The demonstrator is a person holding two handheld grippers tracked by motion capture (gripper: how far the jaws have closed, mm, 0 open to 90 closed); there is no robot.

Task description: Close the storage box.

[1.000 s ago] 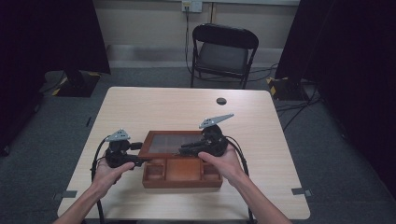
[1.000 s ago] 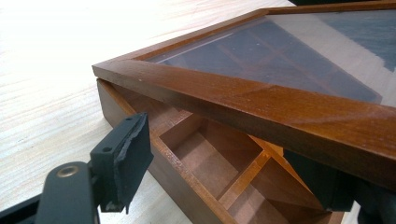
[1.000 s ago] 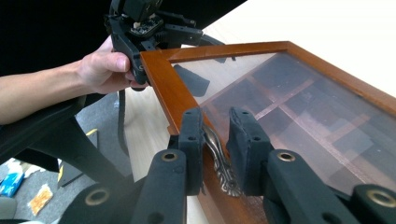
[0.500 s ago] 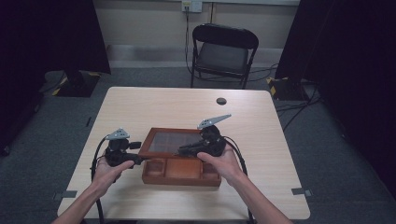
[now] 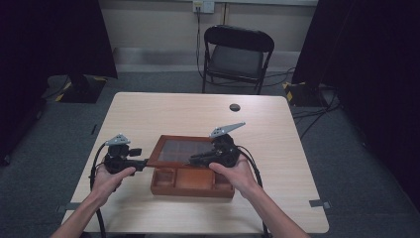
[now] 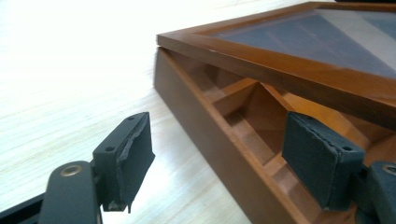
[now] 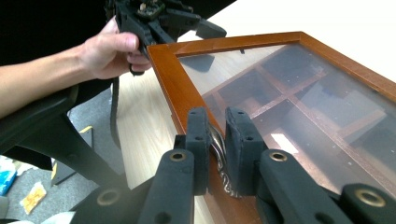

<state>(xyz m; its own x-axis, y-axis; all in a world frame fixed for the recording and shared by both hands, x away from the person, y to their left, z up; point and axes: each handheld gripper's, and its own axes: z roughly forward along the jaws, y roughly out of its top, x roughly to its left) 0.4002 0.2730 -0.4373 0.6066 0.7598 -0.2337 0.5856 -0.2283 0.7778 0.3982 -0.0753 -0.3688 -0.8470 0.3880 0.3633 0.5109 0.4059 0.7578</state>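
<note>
A brown wooden box [image 5: 193,189] with inner compartments stands near the table's front edge. Its glass-paned lid [image 5: 182,151] is tilted, with the front edge raised off the box. My right gripper [image 7: 217,144] is shut on a small metal handle [image 7: 219,156] on the lid's front frame [image 7: 170,79]; from above, the right gripper [image 5: 194,159] reaches in from the right. My left gripper [image 6: 219,158] is open astride the box's left wall [image 6: 205,149], one pad outside and one over a compartment, neither touching. In the high view the left gripper [image 5: 143,162] sits at the box's left corner.
A small black disc [image 5: 234,107] lies on the light wooden table [image 5: 148,114] at the back. A black folding chair [image 5: 237,54] stands beyond the far edge. Cables trail from both grippers toward the front edge.
</note>
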